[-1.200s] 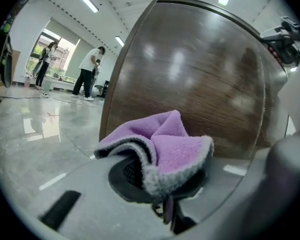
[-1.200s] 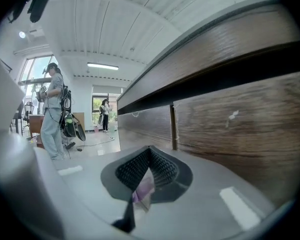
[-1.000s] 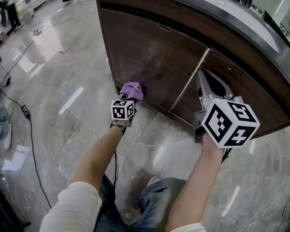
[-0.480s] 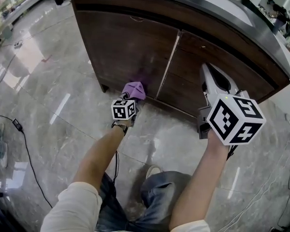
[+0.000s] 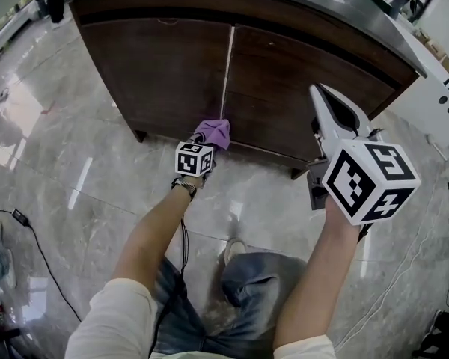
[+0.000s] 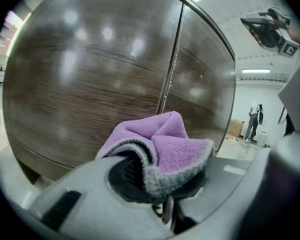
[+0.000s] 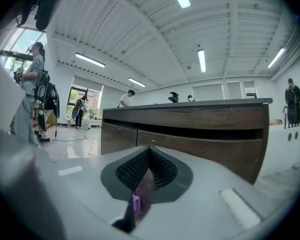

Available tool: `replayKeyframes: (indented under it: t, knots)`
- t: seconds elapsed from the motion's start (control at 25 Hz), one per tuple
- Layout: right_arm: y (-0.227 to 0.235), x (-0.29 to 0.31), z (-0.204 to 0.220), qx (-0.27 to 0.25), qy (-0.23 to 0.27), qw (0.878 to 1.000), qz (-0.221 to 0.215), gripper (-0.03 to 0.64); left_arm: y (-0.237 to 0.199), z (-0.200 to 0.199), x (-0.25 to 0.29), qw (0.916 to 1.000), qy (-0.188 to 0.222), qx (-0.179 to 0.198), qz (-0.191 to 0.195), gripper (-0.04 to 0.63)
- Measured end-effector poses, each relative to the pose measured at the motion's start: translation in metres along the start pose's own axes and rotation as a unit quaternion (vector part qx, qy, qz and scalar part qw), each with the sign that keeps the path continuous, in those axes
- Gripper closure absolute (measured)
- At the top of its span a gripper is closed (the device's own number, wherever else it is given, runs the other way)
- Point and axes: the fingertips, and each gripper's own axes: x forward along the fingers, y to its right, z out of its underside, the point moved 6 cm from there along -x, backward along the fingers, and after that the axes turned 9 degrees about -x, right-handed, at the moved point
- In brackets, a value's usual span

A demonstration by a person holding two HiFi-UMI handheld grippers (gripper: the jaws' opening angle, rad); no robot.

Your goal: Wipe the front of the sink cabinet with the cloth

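Purple cloth (image 5: 212, 132) sits bunched in the left gripper (image 5: 203, 146), whose jaws pinch it at the centre of the head view. The wad lies at the dark wood sink cabinet (image 5: 157, 66), low on its front, just left of the vertical seam (image 5: 227, 73) between the 2 doors and close above the bottom edge. In the left gripper view the cloth (image 6: 160, 144) fills the lower centre, with bare door face open above it and to the left. The right gripper (image 5: 319, 96), at the right of the frame, is held off the right-hand door, its jaws pressed together on nothing. Grey marble floor (image 5: 67, 155) lies open across the left side.
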Motion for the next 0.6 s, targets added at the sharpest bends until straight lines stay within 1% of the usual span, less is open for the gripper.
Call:
replayKeyframes:
  t: [0.12, 0.2, 0.28, 0.48, 0.6]
  knots:
    - [0.01, -0.026, 0.004, -0.001, 0.0, 1.0, 0.026, 0.609, 0.014, 0.004, 0.011, 0.9998, -0.008, 0.007, 0.014, 0.549]
    - [0.02, -0.045, 0.008, 0.022, 0.008, 0.999, 0.038, 0.609, 0.025, 0.008, 0.02, 0.9996, -0.014, 0.012, 0.021, 0.548]
    - [0.031, -0.061, 0.012, 0.038, 0.012, 0.998, 0.05, 0.609, 0.035, 0.012, 0.028, 0.9995, -0.016, 0.008, 0.027, 0.549]
    - [0.054, -0.095, 0.024, 0.033, -0.005, 0.994, 0.1, 0.609, 0.064, 0.025, 0.049, 0.9984, -0.031, -0.001, 0.048, 0.549]
    - [0.064, -0.111, 0.027, 0.03, -0.011, 0.992, 0.124, 0.609, 0.08, 0.034, 0.062, 0.9981, -0.04, -0.003, 0.047, 0.549]
